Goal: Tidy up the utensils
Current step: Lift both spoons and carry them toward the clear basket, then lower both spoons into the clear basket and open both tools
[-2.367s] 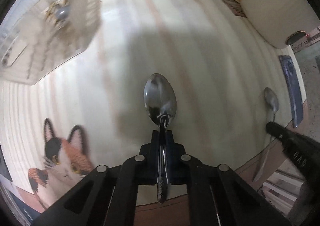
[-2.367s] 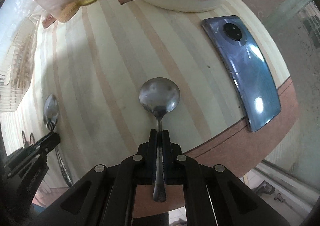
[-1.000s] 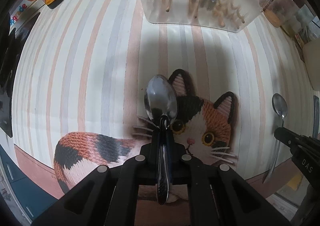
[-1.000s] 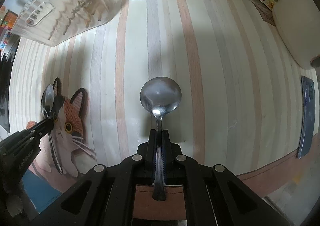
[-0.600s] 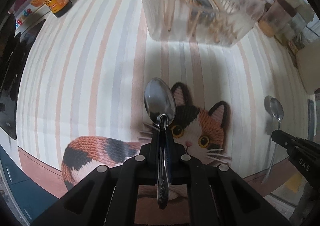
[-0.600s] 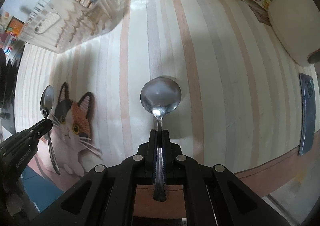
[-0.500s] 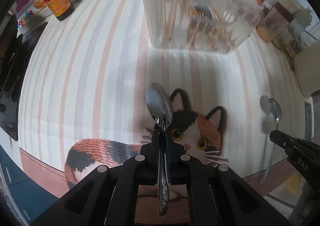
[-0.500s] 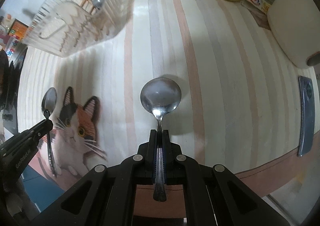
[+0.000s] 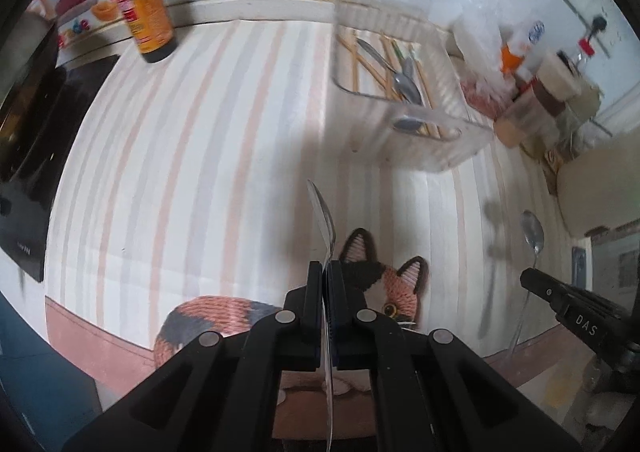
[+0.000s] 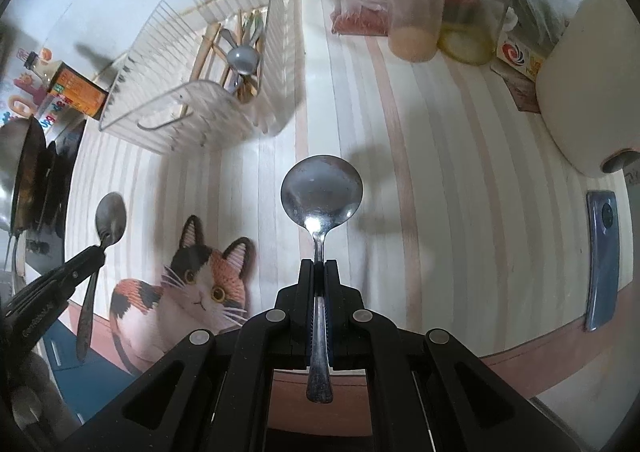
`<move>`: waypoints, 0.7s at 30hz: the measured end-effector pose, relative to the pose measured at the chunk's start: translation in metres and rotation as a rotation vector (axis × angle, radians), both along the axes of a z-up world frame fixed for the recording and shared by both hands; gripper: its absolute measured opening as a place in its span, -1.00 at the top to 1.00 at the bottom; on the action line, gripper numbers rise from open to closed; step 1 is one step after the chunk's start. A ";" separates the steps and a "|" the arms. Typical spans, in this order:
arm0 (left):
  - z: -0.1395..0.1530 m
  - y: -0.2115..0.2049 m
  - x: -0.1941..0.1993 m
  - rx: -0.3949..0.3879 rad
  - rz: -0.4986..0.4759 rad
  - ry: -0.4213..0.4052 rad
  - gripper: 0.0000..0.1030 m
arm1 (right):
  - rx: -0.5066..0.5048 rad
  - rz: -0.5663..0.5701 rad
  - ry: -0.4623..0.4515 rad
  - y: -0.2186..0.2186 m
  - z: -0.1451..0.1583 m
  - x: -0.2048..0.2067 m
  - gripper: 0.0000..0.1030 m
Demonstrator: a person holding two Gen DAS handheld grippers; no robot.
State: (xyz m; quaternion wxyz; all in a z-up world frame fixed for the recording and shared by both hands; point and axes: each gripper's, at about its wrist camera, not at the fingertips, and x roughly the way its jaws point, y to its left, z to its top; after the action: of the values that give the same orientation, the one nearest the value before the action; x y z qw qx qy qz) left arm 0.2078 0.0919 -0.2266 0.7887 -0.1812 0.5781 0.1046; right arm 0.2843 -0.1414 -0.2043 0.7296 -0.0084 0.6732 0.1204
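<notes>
The left gripper (image 9: 328, 272) is being kept clamped on the oval spoon (image 9: 325, 219), whose bowl is now being seen edge-on; a second ago it was facing the lens. The right gripper (image 10: 319, 268) is being kept clamped on the round spoon (image 10: 322, 191), bowl facing the lens as before. Both spoons are being held in the air, nearer than the clear utensil rack (image 10: 192, 91), above the striped table (image 10: 440, 211). The rack, with chopsticks and a spoon inside, is now being viewed from higher up, its interior showing. The cat mat (image 10: 192, 284) is appearing smaller than before.
</notes>
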 end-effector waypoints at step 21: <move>0.119 0.014 0.080 -0.002 -0.048 -0.244 0.99 | 0.165 -0.020 -0.168 0.039 0.079 0.081 0.92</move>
State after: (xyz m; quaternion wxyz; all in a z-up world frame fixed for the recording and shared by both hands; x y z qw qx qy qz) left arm 0.2877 0.1057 -0.1076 0.8553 -0.1797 0.4819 0.0623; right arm 0.3648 -0.1026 -0.1253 0.7828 0.0484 0.5974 0.1670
